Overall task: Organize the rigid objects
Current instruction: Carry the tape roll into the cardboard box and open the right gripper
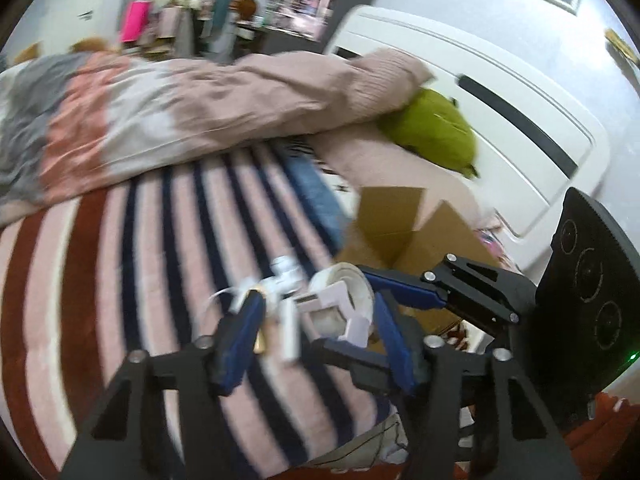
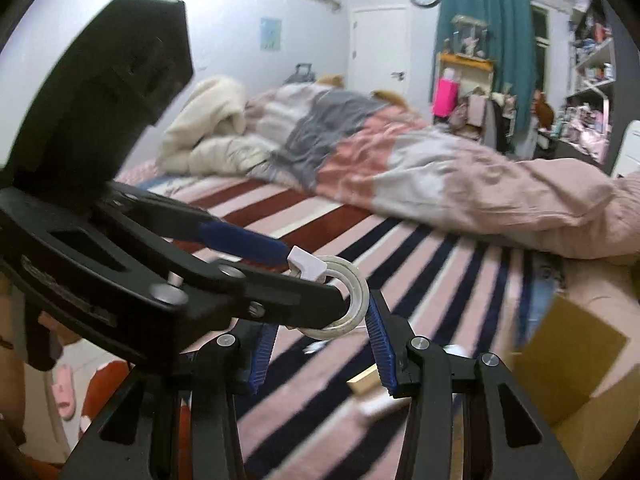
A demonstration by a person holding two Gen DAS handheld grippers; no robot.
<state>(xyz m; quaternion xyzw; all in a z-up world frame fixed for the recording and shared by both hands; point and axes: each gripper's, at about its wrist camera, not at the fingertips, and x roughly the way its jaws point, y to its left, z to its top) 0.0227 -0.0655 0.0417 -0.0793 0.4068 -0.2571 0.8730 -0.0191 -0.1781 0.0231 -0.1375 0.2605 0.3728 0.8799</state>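
Observation:
A white tape dispenser with a roll (image 1: 340, 300) hangs above the striped bed. In the left wrist view my left gripper (image 1: 316, 312) stands open around it, and my right gripper (image 1: 372, 276) reaches in from the right with its blue fingers at the roll. In the right wrist view the tape roll (image 2: 352, 288) sits ahead of my right gripper (image 2: 320, 320), whose jaws stand apart, while my left gripper (image 2: 316, 276) is shut on the dispenser's white handle (image 2: 306, 265). Small white parts (image 1: 280, 280) and a wooden block (image 2: 362, 382) lie on the bed.
An open cardboard box (image 1: 404, 232) stands on the bed at the right, also in the right wrist view (image 2: 568, 364). A rumpled pink and grey duvet (image 2: 400, 160) covers the far half. A green cushion (image 1: 436, 128) lies by the white headboard (image 1: 500, 92).

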